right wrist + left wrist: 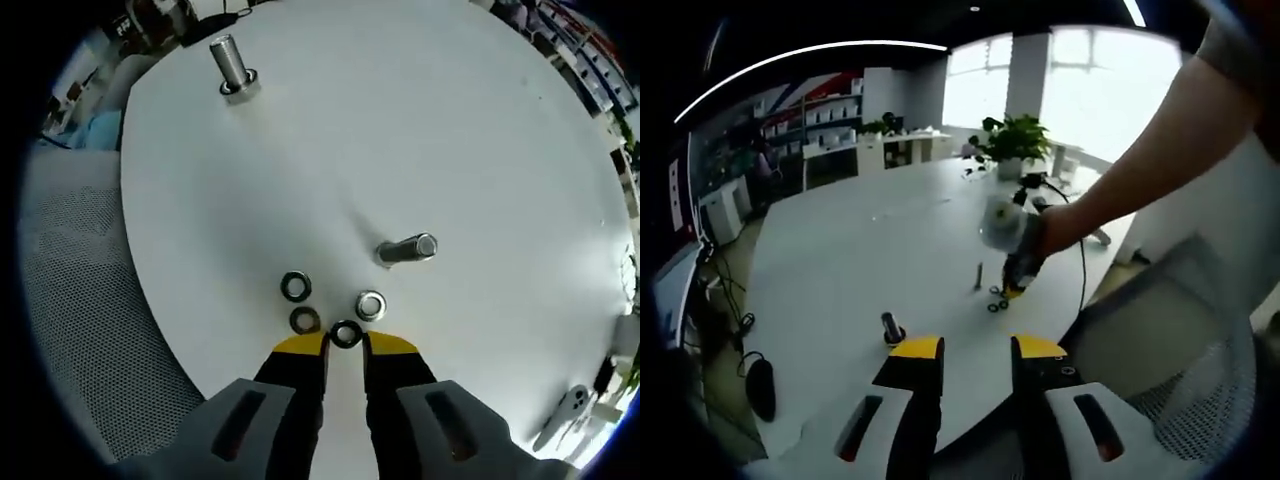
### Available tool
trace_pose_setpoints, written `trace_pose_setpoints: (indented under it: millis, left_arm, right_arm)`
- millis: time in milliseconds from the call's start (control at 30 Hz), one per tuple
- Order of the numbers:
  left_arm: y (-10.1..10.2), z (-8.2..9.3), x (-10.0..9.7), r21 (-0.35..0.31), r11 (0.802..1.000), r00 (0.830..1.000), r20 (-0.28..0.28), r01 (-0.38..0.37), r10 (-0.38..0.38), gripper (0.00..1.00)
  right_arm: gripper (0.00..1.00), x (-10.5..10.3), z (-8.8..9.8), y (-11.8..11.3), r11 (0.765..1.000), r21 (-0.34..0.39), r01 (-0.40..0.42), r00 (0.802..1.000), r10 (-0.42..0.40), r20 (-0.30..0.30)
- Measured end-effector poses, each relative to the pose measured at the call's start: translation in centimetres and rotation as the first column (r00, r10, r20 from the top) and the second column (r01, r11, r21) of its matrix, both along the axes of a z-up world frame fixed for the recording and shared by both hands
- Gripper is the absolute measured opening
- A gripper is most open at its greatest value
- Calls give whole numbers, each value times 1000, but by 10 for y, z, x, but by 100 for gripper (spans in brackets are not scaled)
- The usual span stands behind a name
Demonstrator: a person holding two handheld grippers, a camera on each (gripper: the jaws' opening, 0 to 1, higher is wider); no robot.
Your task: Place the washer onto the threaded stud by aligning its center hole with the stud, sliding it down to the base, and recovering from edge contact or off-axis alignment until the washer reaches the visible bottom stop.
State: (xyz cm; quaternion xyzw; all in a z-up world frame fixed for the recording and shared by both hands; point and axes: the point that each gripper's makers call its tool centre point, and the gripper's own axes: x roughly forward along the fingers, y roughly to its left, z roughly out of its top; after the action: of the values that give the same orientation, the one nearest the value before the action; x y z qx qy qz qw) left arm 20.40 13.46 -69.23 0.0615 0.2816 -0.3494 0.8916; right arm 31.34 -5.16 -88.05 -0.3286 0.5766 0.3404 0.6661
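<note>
Right gripper view has the right gripper [345, 345] hovering over four small metal ring washers [345, 333] on the round white surface [450, 130], jaws spread a little with the dark washer right between the tips. The threaded steel stud [407, 249] stands just ahead of them. Best bet: close on the washer's rim only, keep it level. Left gripper [976, 347] hangs back, jaws apart and empty, with a second short stud [892, 328] just ahead.
</note>
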Motion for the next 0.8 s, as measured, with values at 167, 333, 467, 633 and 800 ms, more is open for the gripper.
trace_pose_setpoints:
  millis: [167,333,467,633,800]
  left_arm:
    - [0,1,-1,-2,1000,1000,3,5,-5,25]
    - [-1,1,-1,-1,1000,1000,5,10,-10,25]
    - [-1,0,-2,4,1000,1000,4,13,-13,25]
    - [0,1,-1,2,1000,1000,6,9,-9,25]
    - [0,1,-2,2,1000,1000,4,9,-9,25]
  right_arm:
    - [15,-3,0,-6,1000,14,-7,1000,7,30]
    - [15,-4,1,-6,999,31,14,1000,-15,27]
    - [15,-5,1,-5,1000,6,9,1000,-9,22]
    - [15,-5,1,-4,1000,-6,20,1000,-20,-1]
    - [16,-7,1,-4,1000,-7,-18,1000,18,16]
